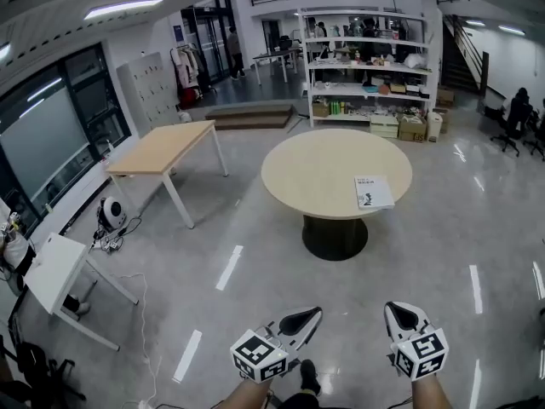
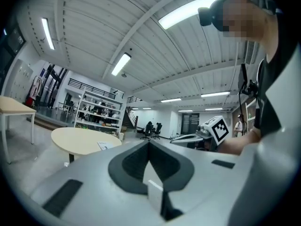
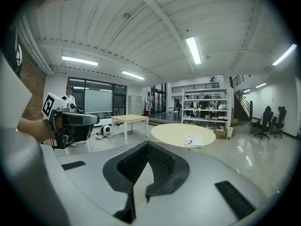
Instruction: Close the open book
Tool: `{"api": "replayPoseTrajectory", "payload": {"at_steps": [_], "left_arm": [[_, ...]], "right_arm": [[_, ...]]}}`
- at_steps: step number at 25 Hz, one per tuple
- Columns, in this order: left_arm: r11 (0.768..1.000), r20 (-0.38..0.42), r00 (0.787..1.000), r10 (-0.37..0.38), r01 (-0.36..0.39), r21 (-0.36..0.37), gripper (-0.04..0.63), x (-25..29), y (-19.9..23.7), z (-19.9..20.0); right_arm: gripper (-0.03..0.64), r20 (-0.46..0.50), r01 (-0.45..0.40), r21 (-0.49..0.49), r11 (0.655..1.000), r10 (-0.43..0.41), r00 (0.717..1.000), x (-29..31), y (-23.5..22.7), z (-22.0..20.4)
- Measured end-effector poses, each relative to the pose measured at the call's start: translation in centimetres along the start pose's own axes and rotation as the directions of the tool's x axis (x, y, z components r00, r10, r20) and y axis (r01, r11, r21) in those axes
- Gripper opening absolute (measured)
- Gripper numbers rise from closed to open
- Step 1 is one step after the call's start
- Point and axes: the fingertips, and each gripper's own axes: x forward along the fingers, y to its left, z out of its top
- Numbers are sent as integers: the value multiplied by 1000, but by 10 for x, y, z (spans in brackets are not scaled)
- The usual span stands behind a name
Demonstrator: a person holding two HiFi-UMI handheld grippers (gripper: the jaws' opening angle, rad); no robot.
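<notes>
One book (image 1: 373, 192) lies on one round desk (image 1: 311, 170); well apart, the left tool (image 1: 314, 313) and right tool (image 1: 393, 308) are both closed, empty.

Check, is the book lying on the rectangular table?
No, the book lies on the round table, near its right edge in the head view.
</notes>
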Motion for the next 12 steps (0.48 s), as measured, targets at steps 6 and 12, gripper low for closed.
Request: {"api": "replayPoseTrajectory", "payload": {"at_steps": [6,12], "left_arm": [[1000,-77,997,1,-3,-27,-8,-59,-86,-29],[1000,-86,996,15,-14,18,-8,-109,-138,-13]], "right_arm": [[-2,-28,17,84,996,-14,999,-94,36,-36],[-2,20,3,80,997,-4,1000,-150,71,-20]]}}
